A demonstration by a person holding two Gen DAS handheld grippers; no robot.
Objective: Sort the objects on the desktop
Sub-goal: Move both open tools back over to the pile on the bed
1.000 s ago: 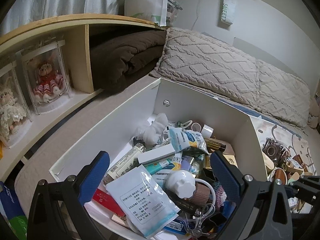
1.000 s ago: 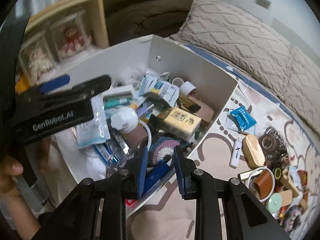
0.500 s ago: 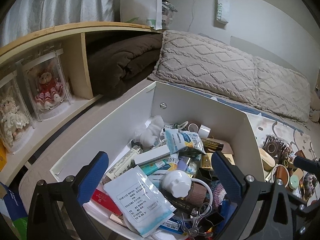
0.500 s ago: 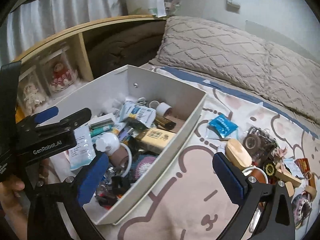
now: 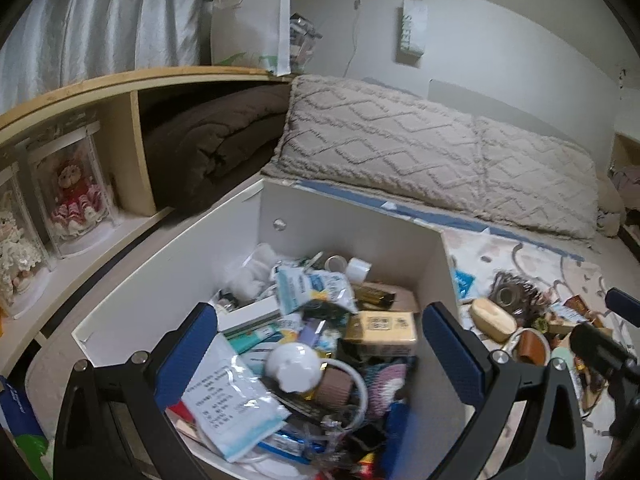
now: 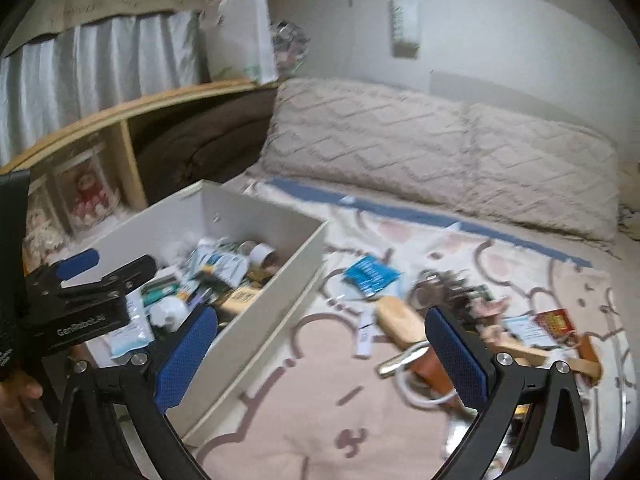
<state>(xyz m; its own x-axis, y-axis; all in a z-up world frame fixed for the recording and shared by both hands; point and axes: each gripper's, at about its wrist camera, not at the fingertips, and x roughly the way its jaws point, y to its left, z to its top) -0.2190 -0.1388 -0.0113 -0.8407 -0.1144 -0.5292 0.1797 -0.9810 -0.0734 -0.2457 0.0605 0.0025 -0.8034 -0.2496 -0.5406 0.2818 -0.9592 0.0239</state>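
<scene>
A bed (image 6: 304, 408) covered by a pink cartoon-printed blanket serves as the surface. A white box (image 5: 160, 280) is set on its left part, packed with packets, cartons and a white round-topped object (image 5: 294, 366). To the right of the box, loose desktop objects (image 6: 460, 312) are scattered over the blanket: a blue packet (image 6: 370, 274), a tan oval case (image 6: 400, 322), a brown leather piece and small cards, blurred in the right wrist view.

2 beige textured pillows (image 5: 420, 152) are propped along the pale wall behind the bed. At the left, a wooden shelf unit (image 5: 132, 148) is seen with a folded brown blanket (image 5: 208, 148) in 1 compartment and dolls in clear cases (image 5: 76, 196) beside it. A white paper bag (image 5: 250, 20) is stood on top, in front of a grey curtain.

The left gripper (image 5: 320, 344) is held over the box with its blue-padded jaws wide apart and nothing between them. The right gripper (image 6: 322, 356) is held over the blanket at the box's right wall; its jaws have just been opened fully and nothing is clamped.
</scene>
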